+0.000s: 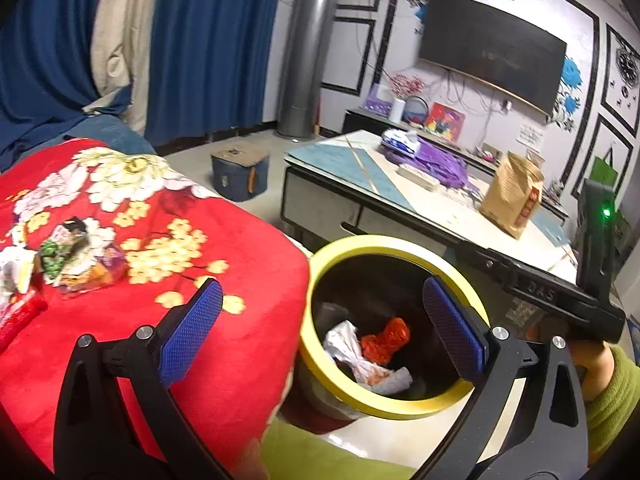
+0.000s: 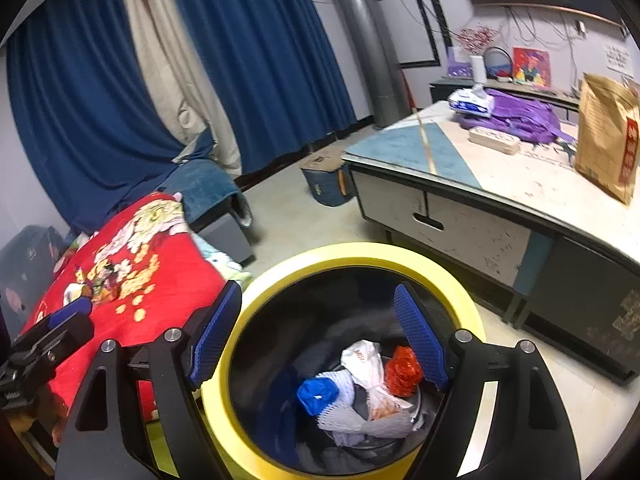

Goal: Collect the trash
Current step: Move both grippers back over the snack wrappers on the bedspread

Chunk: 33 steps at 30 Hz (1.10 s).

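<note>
A red blanket (image 1: 224,240) printed with pale and yellow flowers covers the soft surface on the left, and a small heap of crumpled wrappers (image 1: 76,256) lies on it near its left edge. Just beside the blanket's right edge stands a bin with a yellow rim (image 1: 320,368) and a dark inside, on a pale floor (image 2: 304,216).

In the bin lie the collected pieces: a white crumpled wrapper (image 2: 370,368), a red crumpled piece (image 2: 403,370) touching it, a blue piece (image 2: 318,396) and some white netting (image 2: 352,420) (all at the bottom, heaped together).

The left tool (image 1: 322,328) hangs over the gap between blanket and bin, jaws spread wide, nothing between them. The right tool (image 2: 318,332) hangs above the bin's mouth, its jaws also well apart and empty. In the left wrist view the right tool's black body shows at the right edge, held by a hand (image 1: 592,364) in a green sleeve (image 1: 616,400).

Beyond the bin stands a low bench (image 2: 404,148) with a blue and cream top, carrying a purple bag (image 2: 520,120), a brown paper bag (image 2: 608,140) and a flat pale box (image 2: 494,140). Blue curtains (image 2: 256,60) with a beige panel hang behind, a grey metal pipe (image 1: 308,52) rises at the wall, and a dark screen (image 1: 492,48) hangs above a sideboard. A small blue stool (image 1: 240,172) sits on the floor.
</note>
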### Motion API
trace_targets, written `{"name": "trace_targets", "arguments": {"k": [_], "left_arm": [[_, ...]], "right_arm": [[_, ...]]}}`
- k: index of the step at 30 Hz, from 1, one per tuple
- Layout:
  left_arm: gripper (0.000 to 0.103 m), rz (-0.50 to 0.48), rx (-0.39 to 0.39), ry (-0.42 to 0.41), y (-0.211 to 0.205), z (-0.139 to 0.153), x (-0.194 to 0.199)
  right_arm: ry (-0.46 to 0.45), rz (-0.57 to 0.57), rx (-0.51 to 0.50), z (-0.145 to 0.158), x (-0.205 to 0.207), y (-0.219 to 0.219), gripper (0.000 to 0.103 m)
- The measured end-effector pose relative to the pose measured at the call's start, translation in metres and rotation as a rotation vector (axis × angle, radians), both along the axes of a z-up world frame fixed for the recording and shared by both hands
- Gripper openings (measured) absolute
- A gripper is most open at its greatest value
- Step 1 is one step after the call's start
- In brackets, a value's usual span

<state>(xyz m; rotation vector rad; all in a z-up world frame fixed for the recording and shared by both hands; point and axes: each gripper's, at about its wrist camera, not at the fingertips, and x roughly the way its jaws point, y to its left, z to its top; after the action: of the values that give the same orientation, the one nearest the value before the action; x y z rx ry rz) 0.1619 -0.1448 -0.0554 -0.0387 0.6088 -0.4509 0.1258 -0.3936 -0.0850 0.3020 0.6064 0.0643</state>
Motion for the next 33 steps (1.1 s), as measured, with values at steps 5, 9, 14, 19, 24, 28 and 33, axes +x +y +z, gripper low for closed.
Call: {"name": "trace_targets", "arguments": {"k": [5, 9, 14, 19, 24, 28, 33], "left_arm": [[0.092, 0.056, -0.023, -0.020, 0.019, 0.008, -0.001], [0.092, 0.101, -0.033, -0.047, 0.034, 0.014, -0.004], [0.092, 0.150, -0.046, -0.082, 0.051, 0.022, -0.009], [0.092, 0.194, -0.069, -0.098, 0.067, 0.028, -0.010], [0.092, 0.238, -0.092, -0.107, 0.086, 0.032, -0.012], [0.092, 0.274, -0.107, -0.115, 0.100, 0.035, -0.014], [0.092, 0.322, -0.118, -0.131, 0.119, 0.038, -0.016]], "right_arm": [[-0.018, 0.059, -0.020, 0.009, -0.001, 0.022, 0.076], [-0.032, 0.102, -0.040, 0.016, -0.001, 0.040, 0.076], [-0.046, 0.155, -0.050, 0.026, 0.000, 0.061, 0.078], [-0.066, 0.207, -0.073, 0.037, 0.002, 0.083, 0.079], [-0.077, 0.256, -0.089, 0.045, 0.003, 0.103, 0.081], [-0.083, 0.295, -0.104, 0.050, 0.004, 0.120, 0.081], [-0.087, 0.345, -0.125, 0.055, 0.006, 0.144, 0.082]]}}
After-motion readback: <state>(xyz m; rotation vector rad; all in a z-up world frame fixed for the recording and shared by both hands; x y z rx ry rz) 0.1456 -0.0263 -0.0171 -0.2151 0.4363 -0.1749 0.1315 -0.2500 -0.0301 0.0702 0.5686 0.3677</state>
